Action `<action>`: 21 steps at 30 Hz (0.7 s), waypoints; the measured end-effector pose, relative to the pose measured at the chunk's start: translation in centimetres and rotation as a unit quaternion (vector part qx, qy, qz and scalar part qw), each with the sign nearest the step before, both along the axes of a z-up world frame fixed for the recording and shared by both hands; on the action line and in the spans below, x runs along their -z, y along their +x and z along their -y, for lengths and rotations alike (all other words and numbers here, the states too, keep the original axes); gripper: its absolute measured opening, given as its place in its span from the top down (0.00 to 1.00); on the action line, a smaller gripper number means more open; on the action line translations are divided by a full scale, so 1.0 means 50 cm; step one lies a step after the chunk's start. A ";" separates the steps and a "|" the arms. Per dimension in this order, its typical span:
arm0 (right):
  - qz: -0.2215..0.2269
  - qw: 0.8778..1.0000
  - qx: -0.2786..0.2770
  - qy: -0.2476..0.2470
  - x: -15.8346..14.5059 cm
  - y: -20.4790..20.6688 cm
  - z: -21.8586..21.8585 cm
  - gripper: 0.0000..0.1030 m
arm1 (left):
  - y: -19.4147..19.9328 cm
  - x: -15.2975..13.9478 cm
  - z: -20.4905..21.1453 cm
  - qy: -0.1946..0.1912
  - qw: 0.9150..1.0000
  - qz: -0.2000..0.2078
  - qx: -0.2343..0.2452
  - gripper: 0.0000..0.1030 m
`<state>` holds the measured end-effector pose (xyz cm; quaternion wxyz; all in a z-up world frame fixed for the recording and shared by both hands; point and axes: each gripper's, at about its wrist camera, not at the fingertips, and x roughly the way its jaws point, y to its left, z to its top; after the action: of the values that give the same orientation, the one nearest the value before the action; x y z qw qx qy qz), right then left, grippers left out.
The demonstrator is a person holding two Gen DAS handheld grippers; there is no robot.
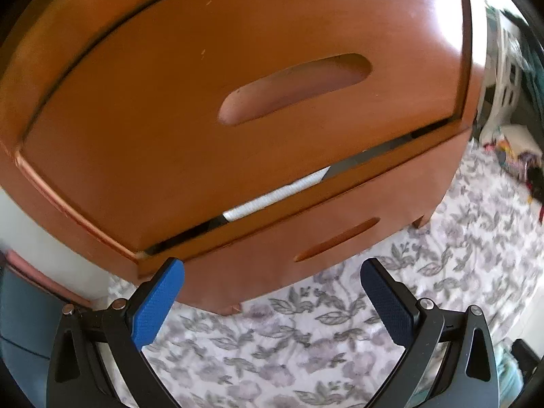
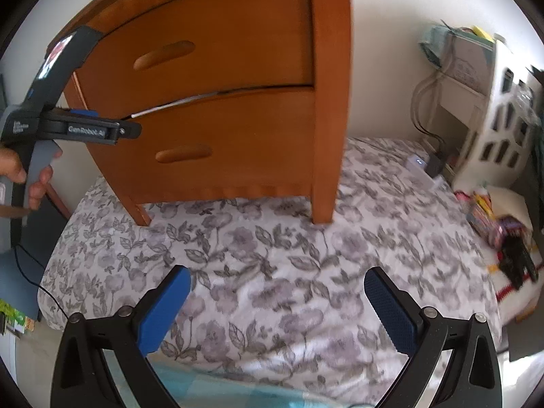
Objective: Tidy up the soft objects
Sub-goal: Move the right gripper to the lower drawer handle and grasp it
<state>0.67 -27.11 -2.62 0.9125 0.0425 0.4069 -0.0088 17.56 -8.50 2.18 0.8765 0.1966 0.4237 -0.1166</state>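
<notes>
Wooden orange two-drawer nightstand (image 1: 238, 119) is crowding my left gripper (image 1: 272, 299), white fabric strip (image 1: 275, 197) poking from the drawer gap; both grippers, right gripper (image 2: 277, 306) included, are gaping wide, holding nothing over grey floral bedsheet (image 2: 272, 255).

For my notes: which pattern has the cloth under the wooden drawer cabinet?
The white cloth carries a grey-purple flower and leaf print, clearest in the right wrist view.

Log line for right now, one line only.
left gripper: open, empty, facing nightstand | right gripper: open, empty, over floral bedspread | white cloth: pinched between the drawers
</notes>
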 end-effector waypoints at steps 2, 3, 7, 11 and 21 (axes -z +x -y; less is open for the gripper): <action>0.008 1.000 -0.027 -0.007 -0.016 0.042 -0.005 0.00 | -0.010 0.007 -0.008 -0.017 1.000 -0.007 -0.005 0.00; 0.013 0.999 -0.038 -0.014 -0.026 0.060 -0.008 0.00 | -0.018 0.011 -0.012 -0.023 1.000 -0.006 -0.010 0.00; 0.039 0.993 -0.095 -0.051 -0.059 0.143 -0.024 0.00 | -0.053 0.020 -0.059 -0.052 0.997 -0.003 -0.050 0.00; 0.031 0.981 -0.160 -0.104 -0.066 0.238 -0.060 0.00 | -0.080 0.025 -0.120 -0.096 0.989 -0.002 -0.110 0.00; 0.007 0.957 -0.251 -0.147 -0.055 0.357 -0.129 0.04 | -0.127 0.071 -0.207 -0.144 0.975 -0.011 -0.166 0.00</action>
<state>18.52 -20.64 0.13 0.8843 -0.1957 0.3922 0.1608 11.22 1.87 -1.37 0.8979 -0.0065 0.4390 -0.0315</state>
